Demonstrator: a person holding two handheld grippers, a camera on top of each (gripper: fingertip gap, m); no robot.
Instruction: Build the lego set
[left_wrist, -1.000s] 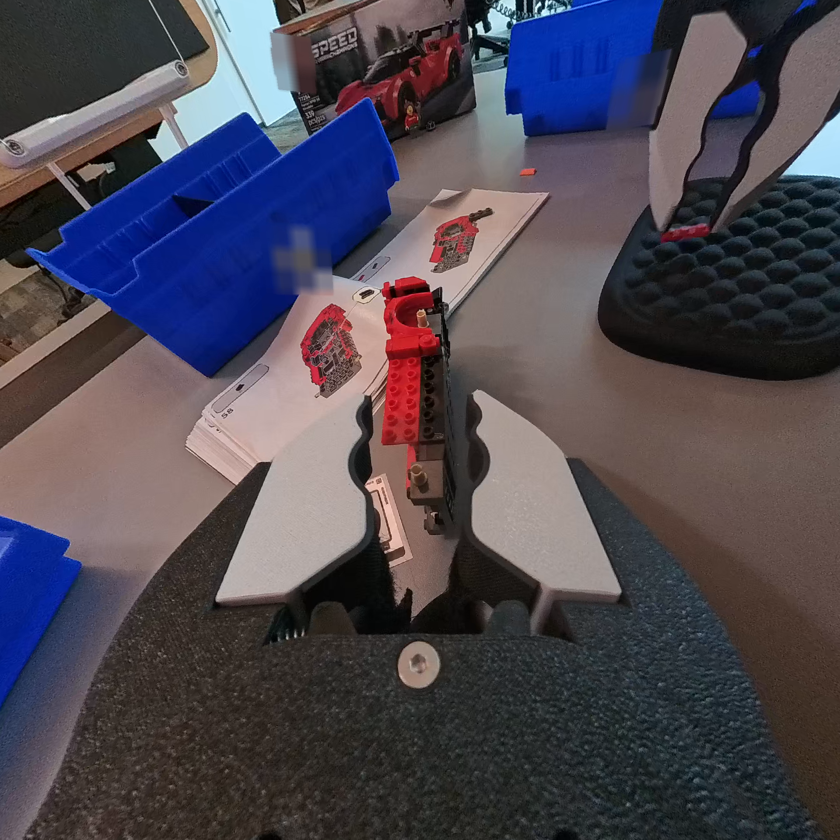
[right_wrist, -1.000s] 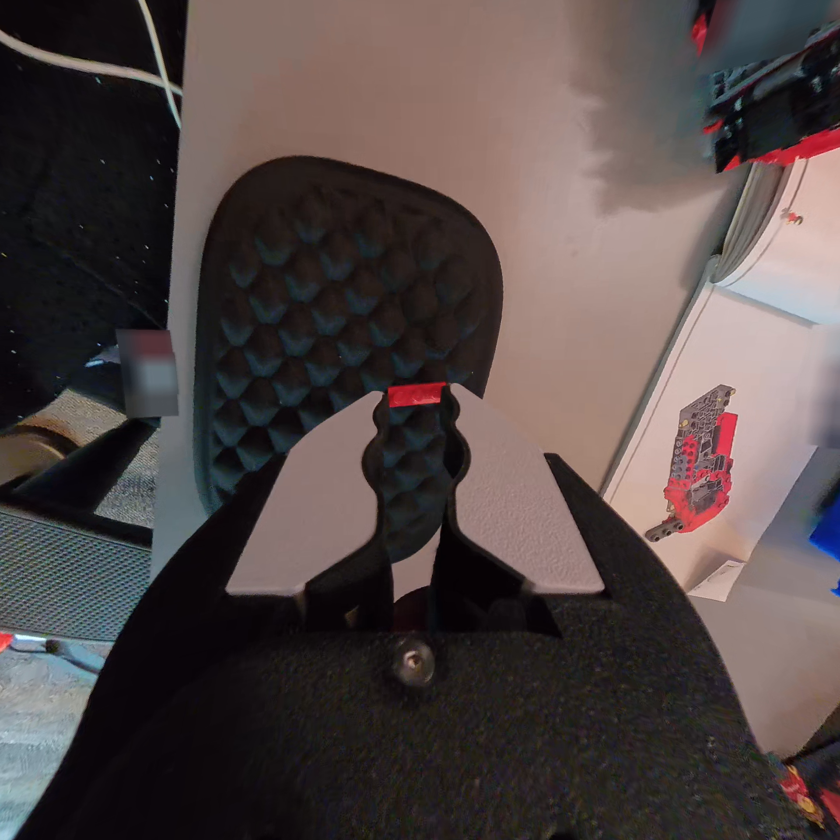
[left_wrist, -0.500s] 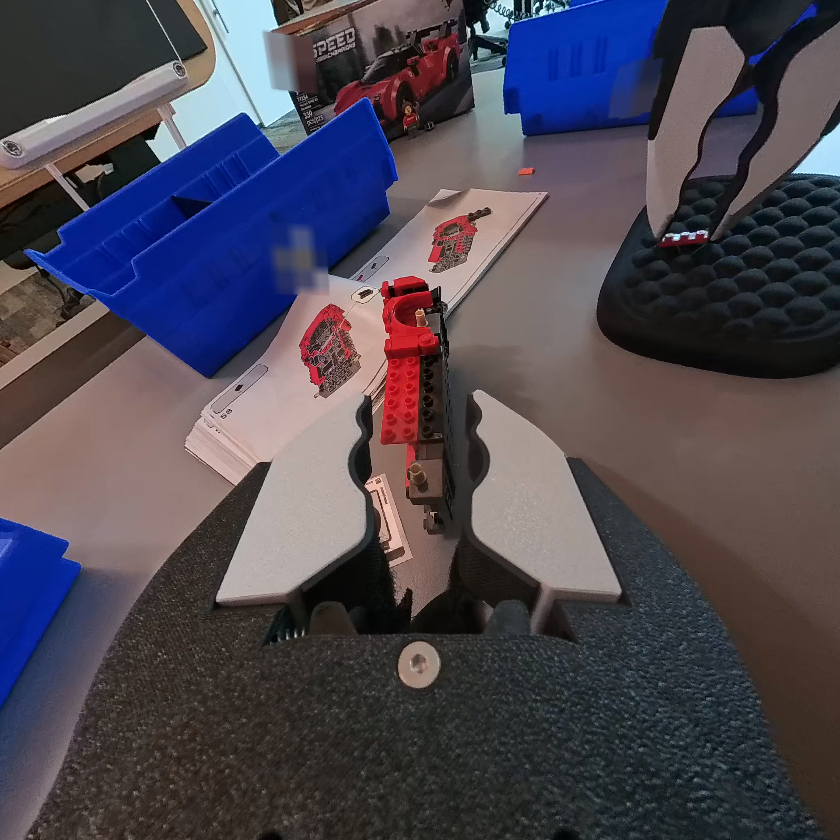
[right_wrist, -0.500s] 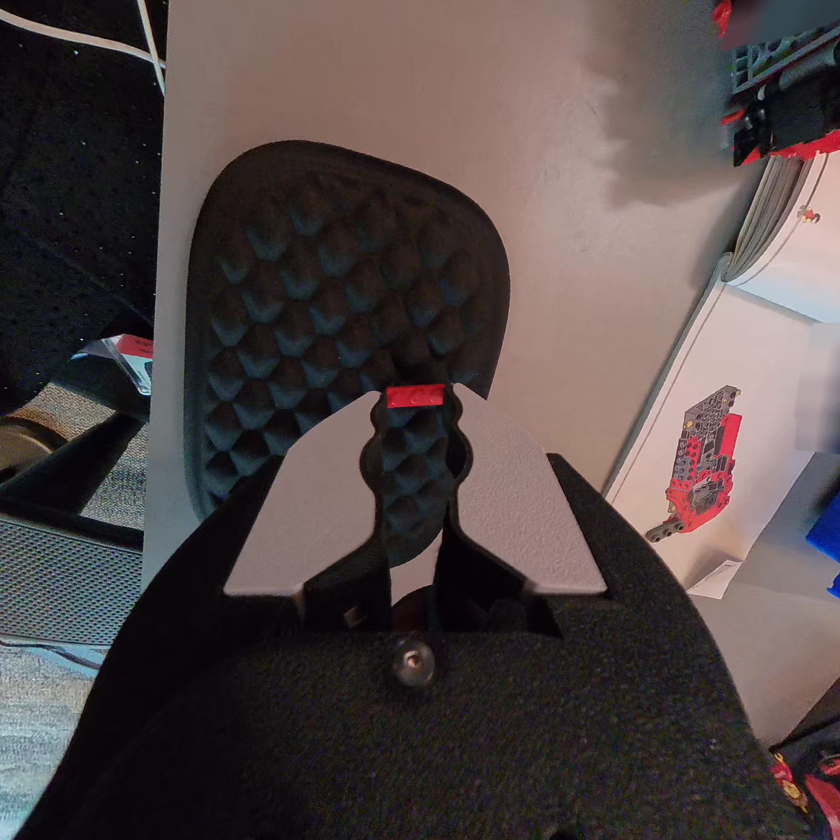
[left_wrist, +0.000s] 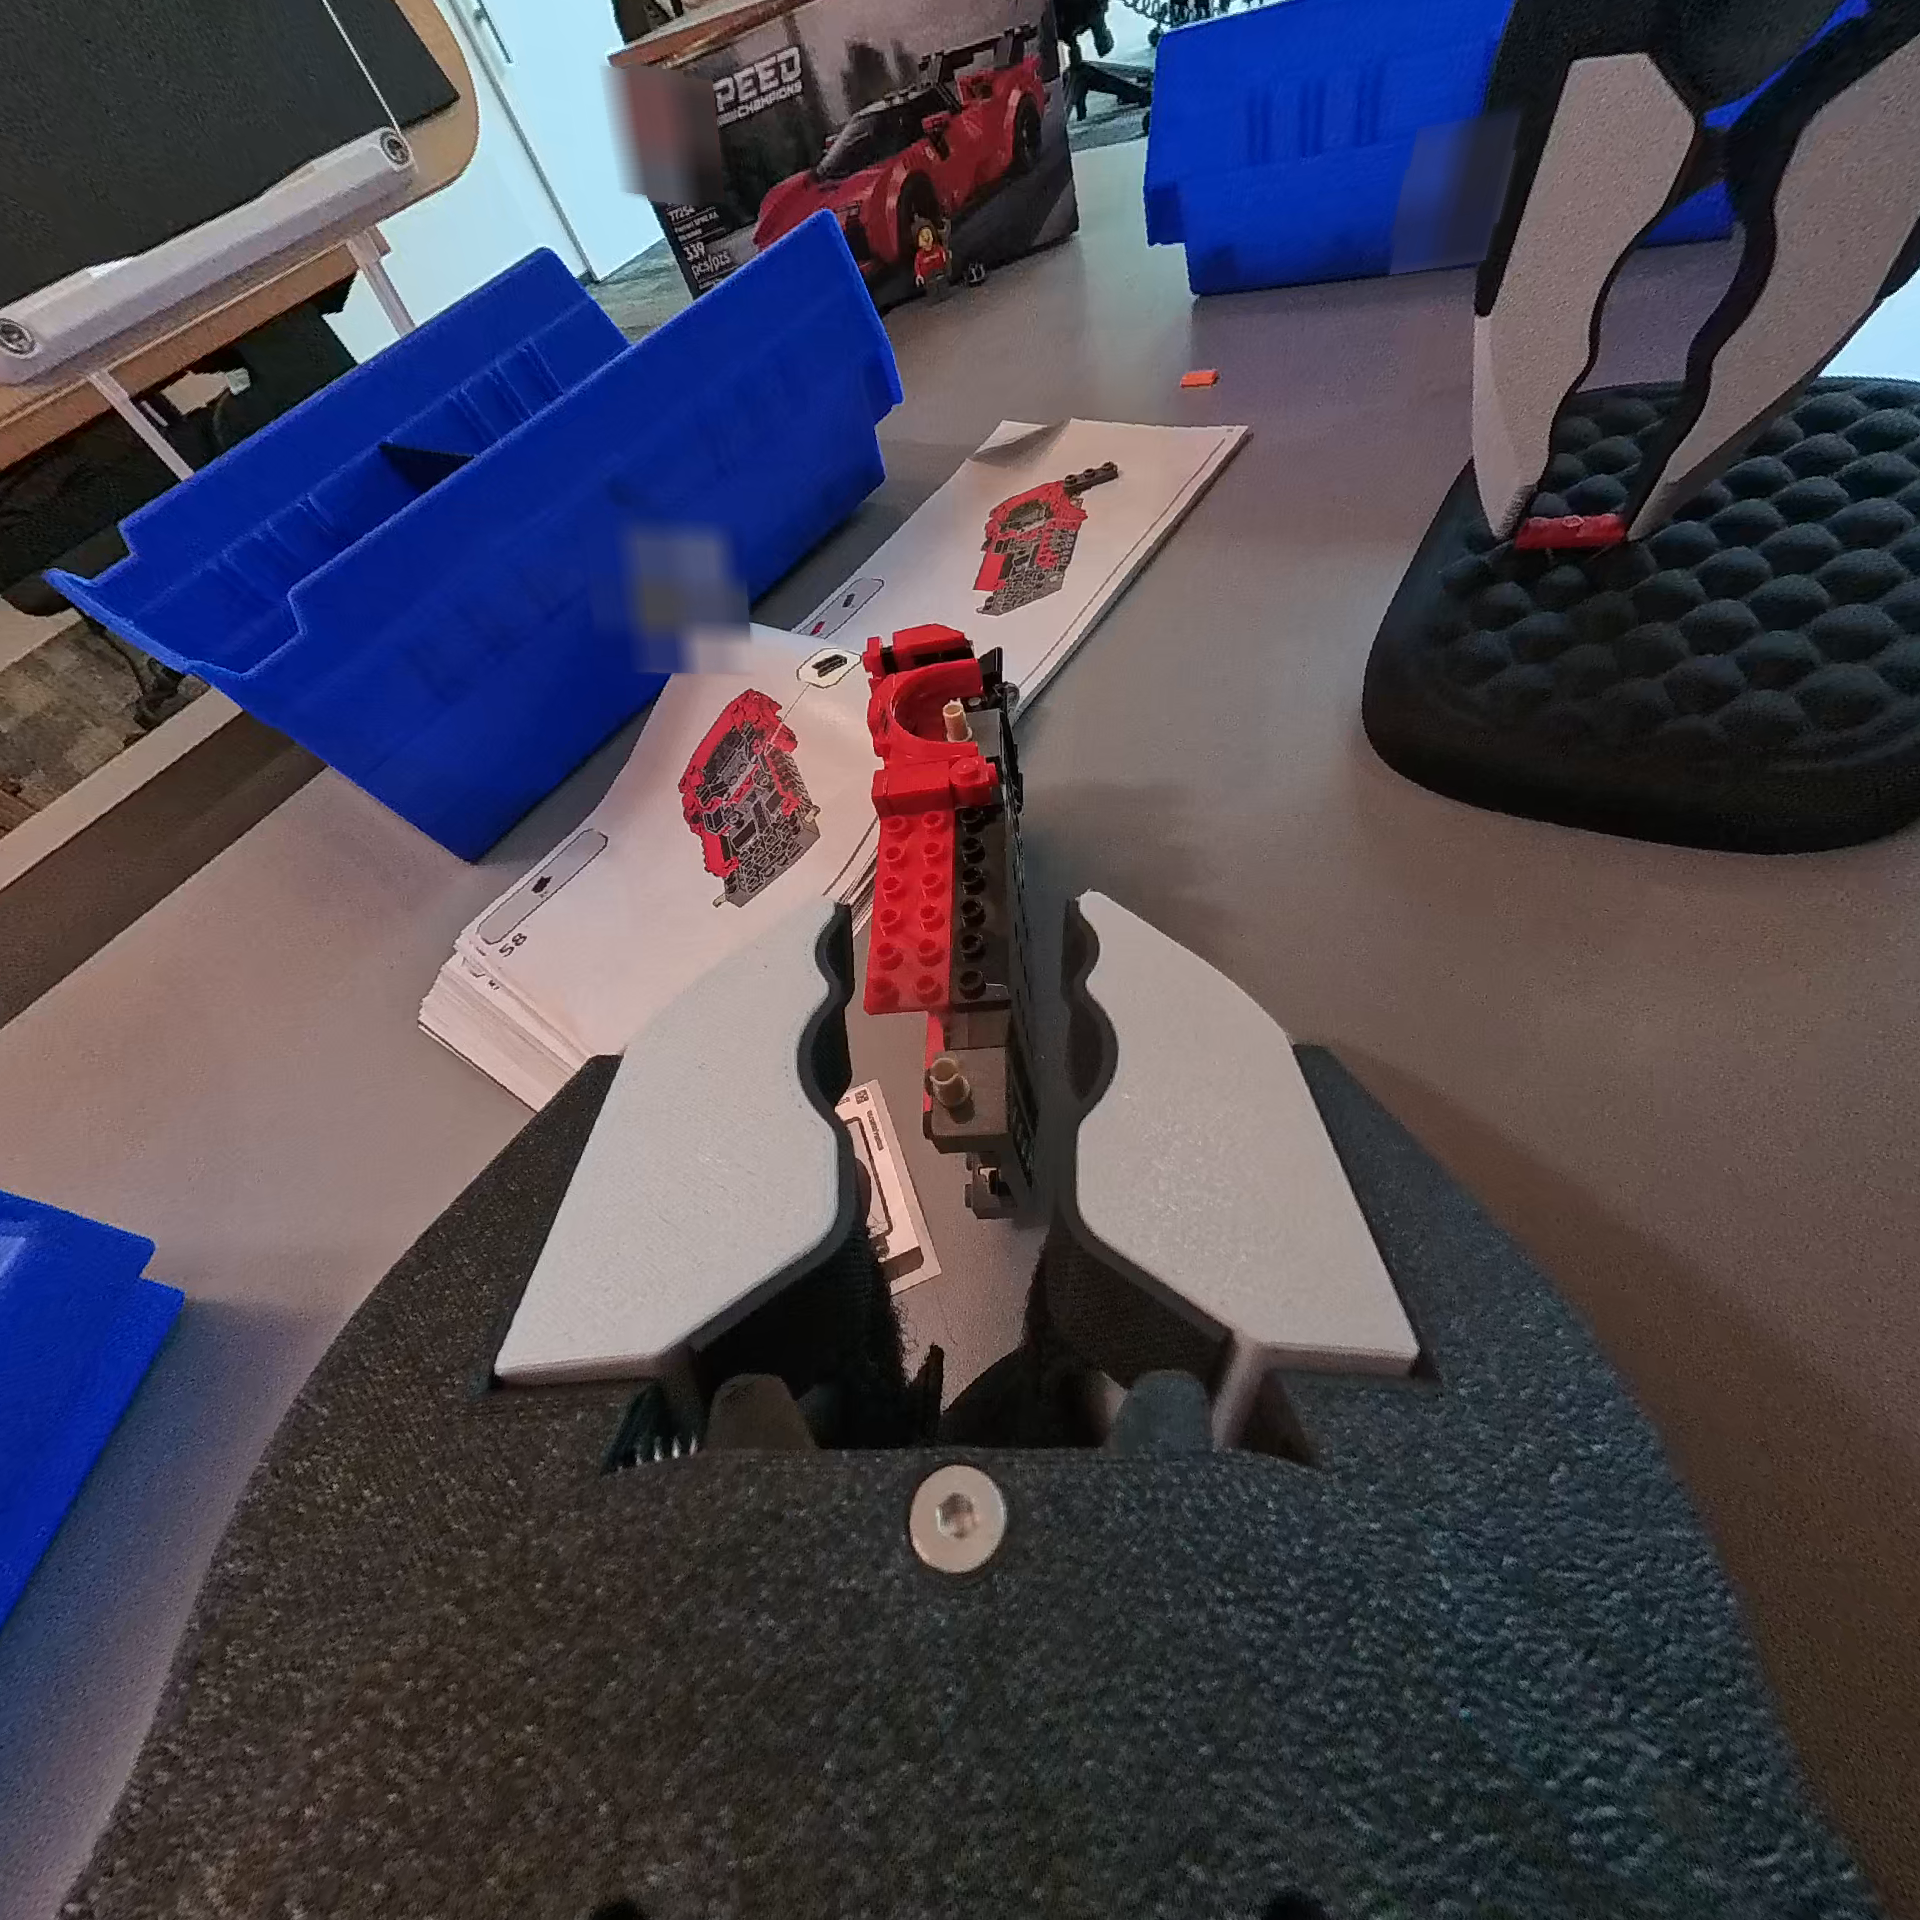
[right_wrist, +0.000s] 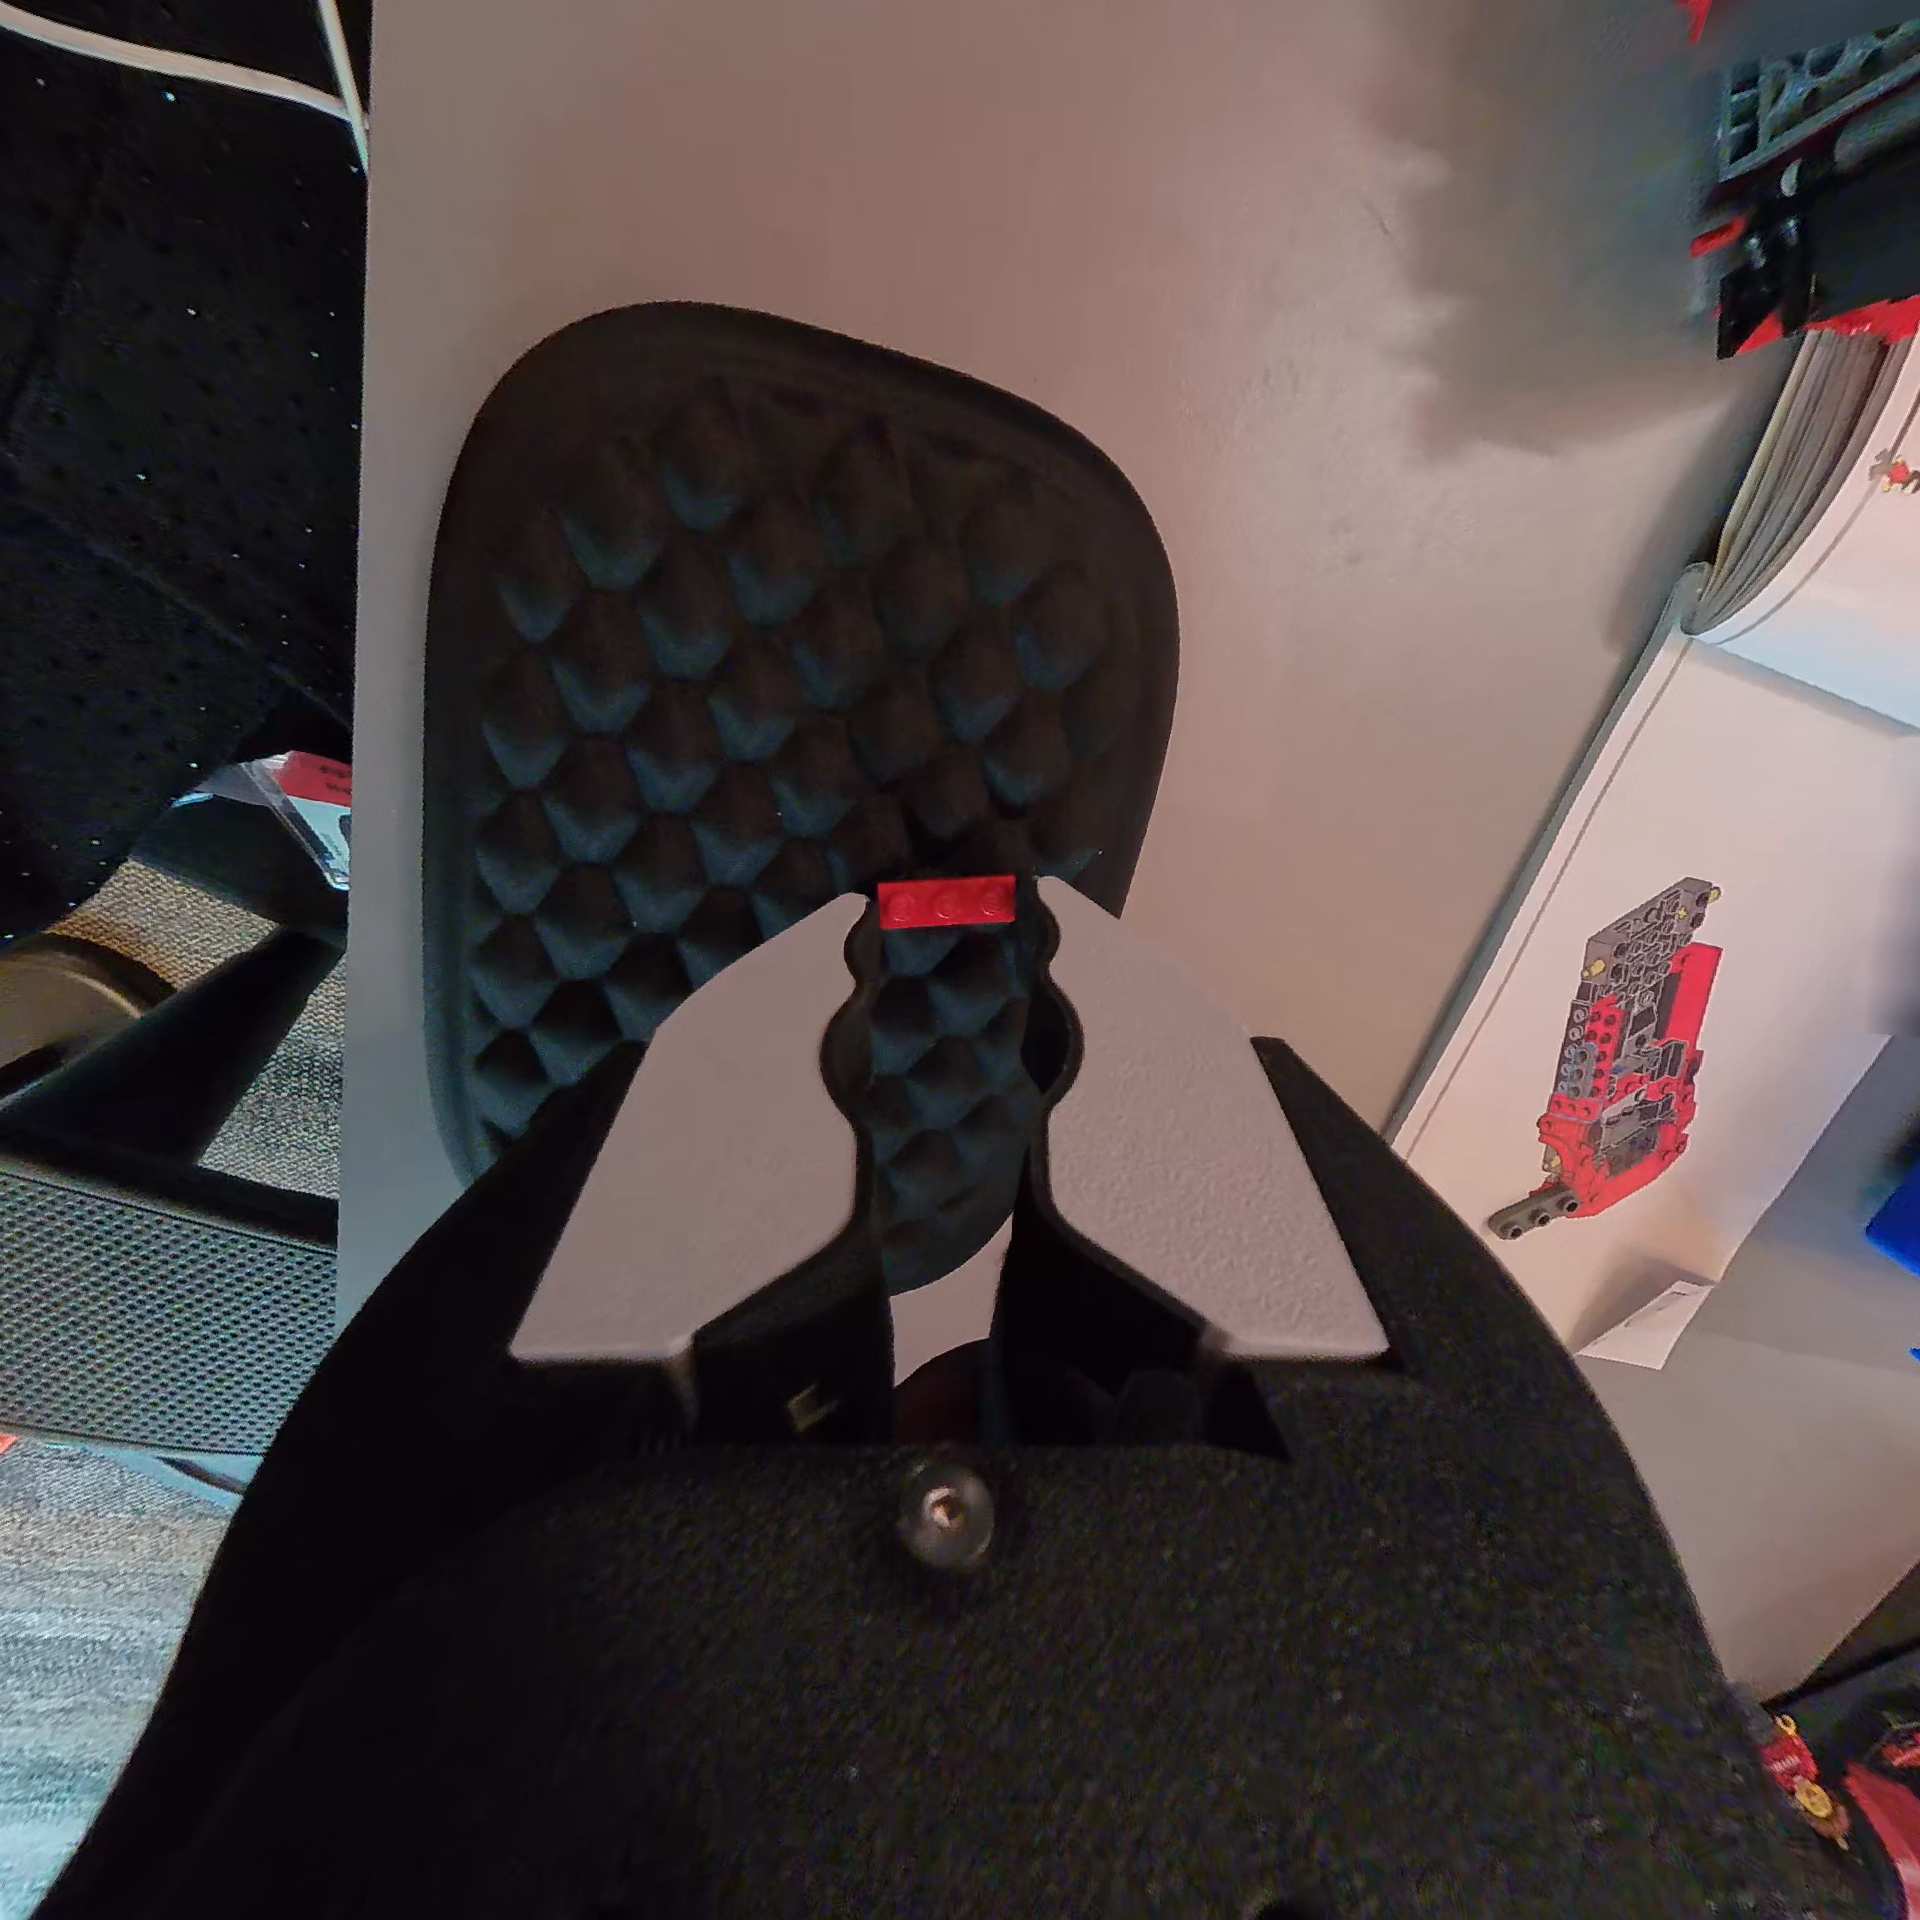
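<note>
My left gripper (left_wrist: 956, 920) is shut on a red and black lego car assembly (left_wrist: 925, 894) and holds it on edge above the grey table. The assembly also shows at the top right of the right wrist view (right_wrist: 1829, 239). My right gripper (right_wrist: 945, 896) is shut on a small red plate (right_wrist: 945, 902), pinched at its very fingertips. It holds the plate just over a black bumpy pad (right_wrist: 727, 675). In the left wrist view the right gripper (left_wrist: 1569, 520) points down at the pad (left_wrist: 1683, 665) with the plate (left_wrist: 1567, 532) at its tips.
An open instruction booklet (left_wrist: 644, 894) lies under and ahead of the assembly and shows in the right wrist view (right_wrist: 1714, 987). Blue bins stand at the left (left_wrist: 499, 582), far right (left_wrist: 1299, 156) and near left (left_wrist: 62, 1351). The set's box (left_wrist: 894, 156) stands behind. A small red piece (left_wrist: 1200, 379) lies on the table. Spacing between my two grippers at the tips: around 20 cm.
My right gripper has shifted slightly over the pad with the red plate still pinched. My left gripper and the assembly have stayed in place.
</note>
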